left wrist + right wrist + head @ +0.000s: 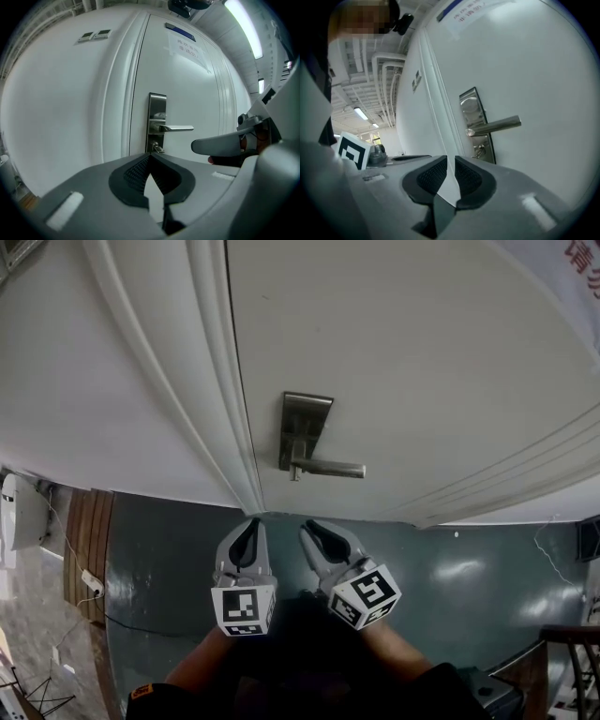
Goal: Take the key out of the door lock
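On the white door (422, 352) a metal lock plate (305, 427) carries a lever handle (330, 468). Under the lever a small key (294, 474) sticks out of the lock. It also shows in the left gripper view as the key (157, 149) and in the right gripper view as the key (479, 150). My left gripper (248, 524) and right gripper (309, 526) hang side by side below the lock, apart from the door. Both point towards it. The left gripper (150, 157) is shut on nothing. The right gripper (450, 161) is shut too, with only a thin slit between its pads.
The moulded door frame (220, 381) runs left of the lock, with white wall (84, 381) beyond it. Below lies dark green floor (450, 587). A power strip with a cable (91, 582) lies at the left. A paper notice (185, 47) hangs high on the door.
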